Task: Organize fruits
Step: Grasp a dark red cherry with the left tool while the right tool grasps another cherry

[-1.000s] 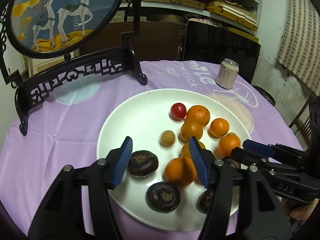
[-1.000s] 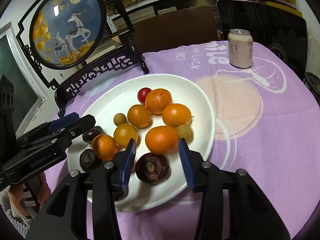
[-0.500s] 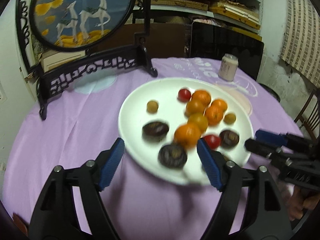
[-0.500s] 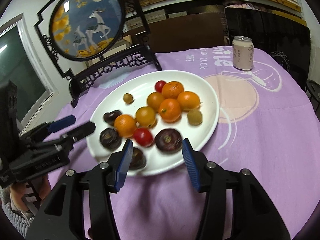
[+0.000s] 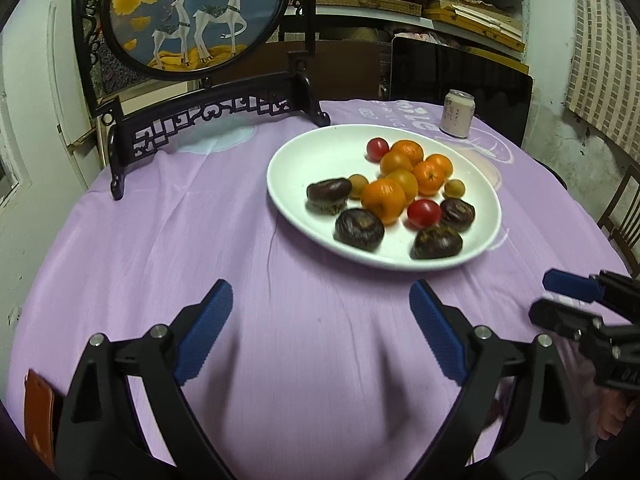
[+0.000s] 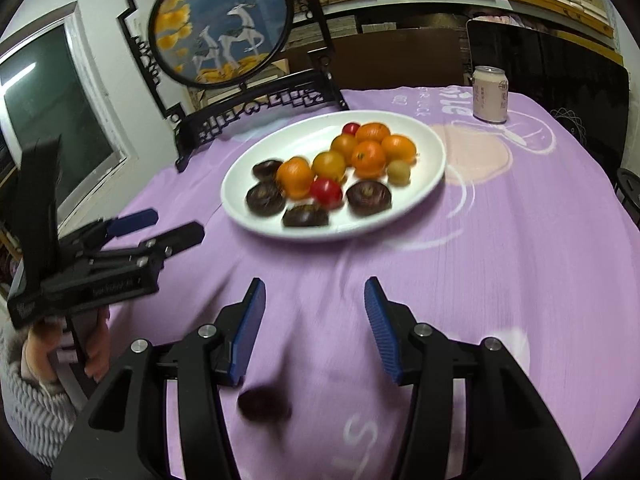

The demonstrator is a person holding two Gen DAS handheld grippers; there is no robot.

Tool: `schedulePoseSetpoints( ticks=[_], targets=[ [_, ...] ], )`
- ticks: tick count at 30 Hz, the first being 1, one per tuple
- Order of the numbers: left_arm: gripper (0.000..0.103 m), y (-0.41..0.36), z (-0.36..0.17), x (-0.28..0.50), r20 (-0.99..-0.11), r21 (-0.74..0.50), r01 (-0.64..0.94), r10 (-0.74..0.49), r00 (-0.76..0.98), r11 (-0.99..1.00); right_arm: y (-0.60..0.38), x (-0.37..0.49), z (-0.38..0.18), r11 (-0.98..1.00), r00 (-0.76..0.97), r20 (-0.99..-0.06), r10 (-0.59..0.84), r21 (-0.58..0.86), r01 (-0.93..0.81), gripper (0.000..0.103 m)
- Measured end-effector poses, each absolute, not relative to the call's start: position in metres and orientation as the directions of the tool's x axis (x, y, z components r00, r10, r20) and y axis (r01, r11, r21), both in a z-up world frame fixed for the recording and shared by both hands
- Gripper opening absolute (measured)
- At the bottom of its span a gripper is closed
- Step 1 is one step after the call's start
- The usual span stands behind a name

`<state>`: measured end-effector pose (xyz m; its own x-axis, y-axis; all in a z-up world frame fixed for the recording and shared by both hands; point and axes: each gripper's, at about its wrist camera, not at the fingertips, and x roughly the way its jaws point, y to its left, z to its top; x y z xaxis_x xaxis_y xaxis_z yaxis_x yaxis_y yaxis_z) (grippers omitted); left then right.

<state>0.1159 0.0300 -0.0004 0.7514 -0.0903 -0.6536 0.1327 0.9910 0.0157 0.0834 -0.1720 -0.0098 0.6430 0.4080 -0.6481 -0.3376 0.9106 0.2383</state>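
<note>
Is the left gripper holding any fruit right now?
No, the left gripper is open over bare purple cloth, with nothing between its jaws and all the fruit back on the plate.

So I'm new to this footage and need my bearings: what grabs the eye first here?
The white plate in the middle of the purple tablecloth, heaped with oranges, red tomatoes and dark fruits. Behind it stands a round deer painting in a black carved stand. The open left gripper and right gripper hover short of the plate.
</note>
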Motion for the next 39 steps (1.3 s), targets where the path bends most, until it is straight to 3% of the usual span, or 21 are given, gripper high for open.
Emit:
schedulePoseSetpoints(
  ticks=[19, 30, 34, 39],
  targets=[
    [0.099, 0.047, 0.0, 0.082, -0.639, 0.007, 0.098, -0.071, 0.766, 0.995, -0.144, 0.035, -0.03, 0.88, 0.58, -0.697, 0.421, 0.16, -0.447, 0.052],
    [0.099, 0.042, -0.001, 0.08, -0.643, 0.025, 0.118, -0.074, 0.762, 0.993, -0.141, 0.04, -0.039, 0.88, 0.547, -0.73, 0.411, 0.161, -0.446, 0.043],
    [0.099, 0.037, -0.001, 0.078, -0.645, 0.032, 0.143, -0.089, 0.759, 0.989, -0.138, 0.042, -0.043, 0.875, 0.522, -0.746, 0.413, 0.165, -0.455, 0.032],
    [0.099, 0.024, -0.002, 0.071, -0.642, 0.051, 0.21, -0.129, 0.756, 0.976, -0.153, 0.042, -0.033, 0.888, 0.568, -0.708, 0.42, 0.193, -0.417, 0.031]
  ],
)
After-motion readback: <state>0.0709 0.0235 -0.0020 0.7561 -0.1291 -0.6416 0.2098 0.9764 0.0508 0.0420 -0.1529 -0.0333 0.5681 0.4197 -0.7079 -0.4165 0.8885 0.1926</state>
